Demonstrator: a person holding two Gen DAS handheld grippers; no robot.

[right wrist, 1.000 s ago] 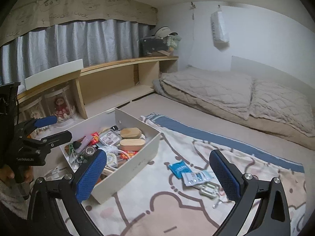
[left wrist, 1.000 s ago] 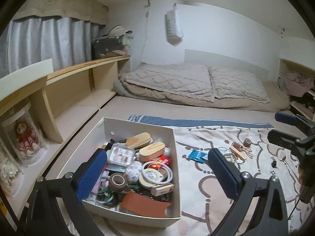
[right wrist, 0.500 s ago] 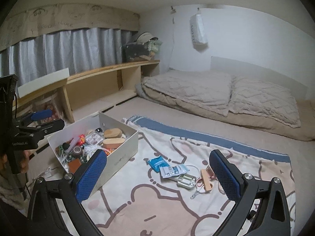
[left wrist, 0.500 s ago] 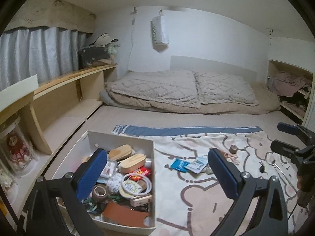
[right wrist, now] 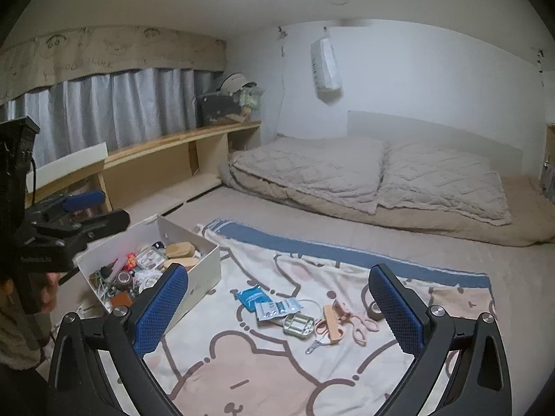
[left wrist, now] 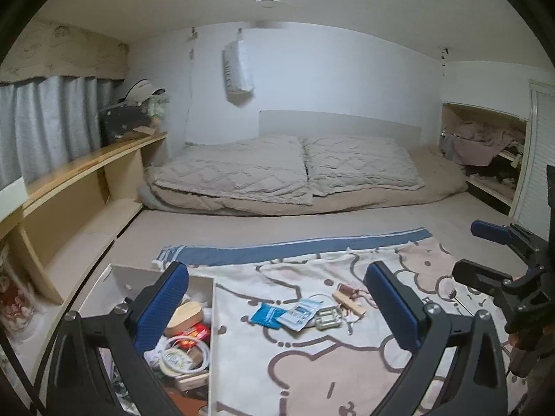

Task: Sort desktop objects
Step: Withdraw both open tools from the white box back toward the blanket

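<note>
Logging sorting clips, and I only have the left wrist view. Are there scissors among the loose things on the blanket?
Observer: Yes, pink scissors lie just right of the wooden block on the blanket.
Operator: Anything past them?
Observer: A dark tape roll, partly hidden by the open right gripper.
Operator: What sits in the box behind my left finger?
Observer: A brown tape roll, near the white box front end.

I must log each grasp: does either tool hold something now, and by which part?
Nothing is held. The left tool and right tool are both open and empty.
</note>
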